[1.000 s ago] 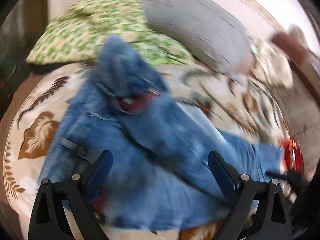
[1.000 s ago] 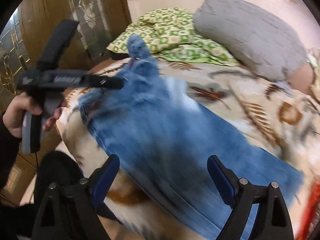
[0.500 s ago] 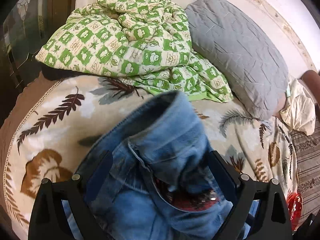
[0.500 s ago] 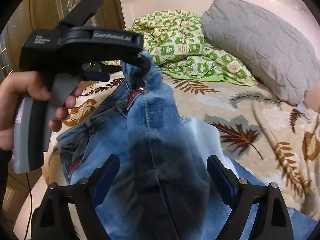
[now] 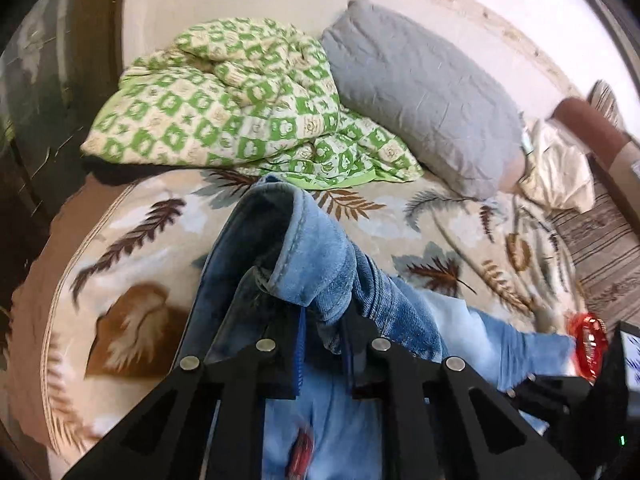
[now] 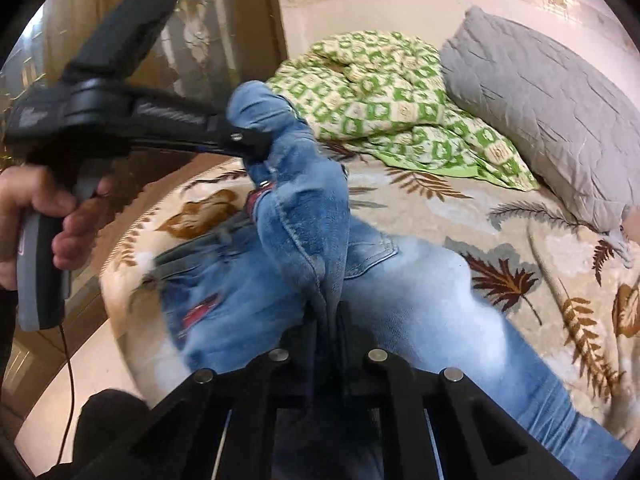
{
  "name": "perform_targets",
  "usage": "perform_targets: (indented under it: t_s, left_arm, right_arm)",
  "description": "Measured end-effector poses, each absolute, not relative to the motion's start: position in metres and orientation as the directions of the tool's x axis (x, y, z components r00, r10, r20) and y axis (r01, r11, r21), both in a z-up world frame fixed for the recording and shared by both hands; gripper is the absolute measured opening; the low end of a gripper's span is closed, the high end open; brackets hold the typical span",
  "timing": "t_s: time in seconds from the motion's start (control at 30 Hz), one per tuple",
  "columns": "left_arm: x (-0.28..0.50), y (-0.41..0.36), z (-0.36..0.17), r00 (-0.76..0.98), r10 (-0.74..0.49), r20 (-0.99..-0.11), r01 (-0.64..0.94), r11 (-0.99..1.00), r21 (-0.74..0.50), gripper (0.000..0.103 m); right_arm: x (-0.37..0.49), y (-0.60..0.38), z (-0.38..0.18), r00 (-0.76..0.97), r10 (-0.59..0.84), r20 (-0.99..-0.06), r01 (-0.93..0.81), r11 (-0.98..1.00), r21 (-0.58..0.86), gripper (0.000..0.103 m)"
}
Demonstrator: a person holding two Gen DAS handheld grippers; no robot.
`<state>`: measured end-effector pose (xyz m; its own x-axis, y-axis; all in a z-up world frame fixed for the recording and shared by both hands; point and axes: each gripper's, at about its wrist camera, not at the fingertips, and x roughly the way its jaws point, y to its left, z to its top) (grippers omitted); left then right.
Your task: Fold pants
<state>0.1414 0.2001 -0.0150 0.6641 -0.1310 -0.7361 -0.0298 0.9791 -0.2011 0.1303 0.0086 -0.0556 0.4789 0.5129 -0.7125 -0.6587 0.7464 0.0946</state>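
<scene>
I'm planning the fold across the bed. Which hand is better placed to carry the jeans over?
Probably the left: the left gripper pinches the raised top of the jeans, while the right gripper clamps lower, nearer the bed.

Both tools matte black w/ silver round screws on the finger arms. Left tool (image 6: pixel 256 140): black body, grey handle, thin black cable hanging off the bottom. Left hand (image 6: pixel 36 216), dark sleeve.

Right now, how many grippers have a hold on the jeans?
2. The left gripper pinches a raised fold of the jeans at the waist end; the right gripper clamps another bunched fold nearer the camera. Both jaws have just closed on denim.
</scene>
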Motion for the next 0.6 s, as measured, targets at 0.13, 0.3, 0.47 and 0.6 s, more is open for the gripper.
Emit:
perform_targets:
  t_s: [0.13, 0.3, 0.47, 0.6]
  left_arm:
    - [0.09, 0.216, -0.024, 0.676, -0.146, -0.722, -0.043, 0.97, -0.237, 0.015]
    - [0.065, 0.235, -0.086, 0.6, -0.134, -0.789, -0.142, 0.952, -0.27, 0.016]
    - [0.064, 0.254, -0.144, 0.543, -0.168, -0.823, -0.223, 0.916, -0.333, 0.024]
    - [0.053, 0.258, -0.124, 0.587, -0.093, -0.804, -0.272, 0.913, -0.304, 0.081]
  right_arm:
    - [0.089, 0.014, -0.058, 0.458, 0.538, -0.708, -0.71, 0.701, 0.074, 0.009]
    - [0.06, 0.037, -0.099, 0.443, 0.465, -0.767, -0.748, 0.663, -0.03, 0.009]
    - [0.055, 0.051, -0.134, 0.473, 0.39, -0.791, -0.742, 0.66, -0.119, 0.022]
    - [0.055, 0.048, -0.127, 0.498, 0.35, -0.793, -0.73, 0.663, -0.166, 0.085]
